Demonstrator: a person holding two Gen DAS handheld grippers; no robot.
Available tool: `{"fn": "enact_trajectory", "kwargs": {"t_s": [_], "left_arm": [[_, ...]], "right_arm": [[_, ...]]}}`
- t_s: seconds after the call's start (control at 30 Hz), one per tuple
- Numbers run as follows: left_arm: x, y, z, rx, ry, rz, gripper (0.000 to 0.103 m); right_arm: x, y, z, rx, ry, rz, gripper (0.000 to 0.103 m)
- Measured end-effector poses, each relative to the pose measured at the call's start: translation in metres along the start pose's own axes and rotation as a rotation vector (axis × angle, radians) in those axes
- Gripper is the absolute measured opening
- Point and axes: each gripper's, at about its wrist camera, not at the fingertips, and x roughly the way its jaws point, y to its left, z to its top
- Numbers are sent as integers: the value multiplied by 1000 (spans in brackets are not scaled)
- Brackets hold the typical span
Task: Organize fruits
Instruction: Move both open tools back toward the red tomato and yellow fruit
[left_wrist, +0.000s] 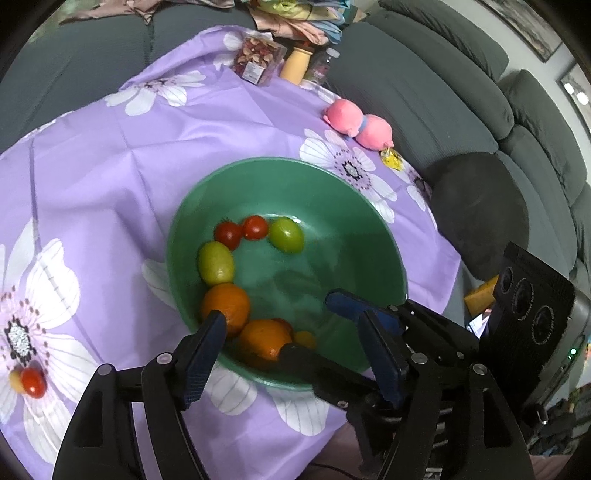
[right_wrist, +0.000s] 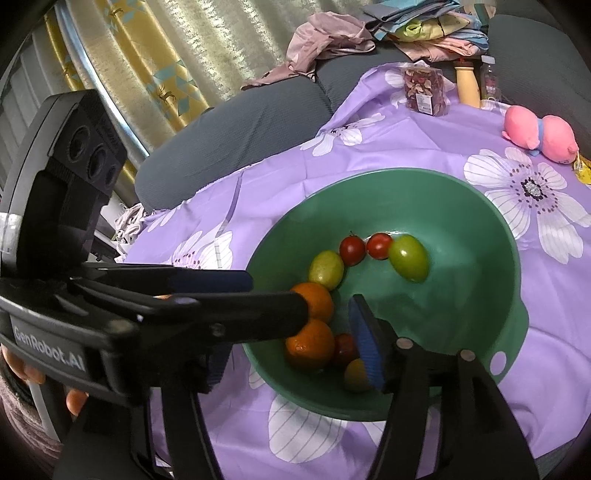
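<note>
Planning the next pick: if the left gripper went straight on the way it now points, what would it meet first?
Probably the nearer orange inside the green bowl. It lies between the open left gripper fingers, just past the near rim. Depth is unclear, so a finger might clip the rim first.

Green bowl (right_wrist: 480, 192) sits on a purple flowered cloth (right_wrist: 369, 155). Inside, in a curved row: two oranges (right_wrist: 312, 345), two green fruits (right_wrist: 408, 257), two red tomatoes (right_wrist: 352, 250); a further red fruit and a yellow one (right_wrist: 354, 374) lie at the near wall. Right gripper (right_wrist: 332, 332) stands over the near rim, jaws apart, nothing pressed between them. Left gripper (right_wrist: 273, 295) reaches in from the left. Pink plush toy (right_wrist: 539, 133) lies beyond the bowl.
</note>
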Motion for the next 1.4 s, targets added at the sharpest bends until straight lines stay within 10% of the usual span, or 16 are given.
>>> {"fn": "enact_trajectory", "kwargs": {"t_s": [0.4,1.4], "left_arm": [[-37,35,-18,-127,-78,42,95],[-85,129,-110,-410,-121,128,97]], "right_arm": [[-8,12,-4,-34,-11,-6,76],[-9,68,-17,-161,18,47,85]]}}
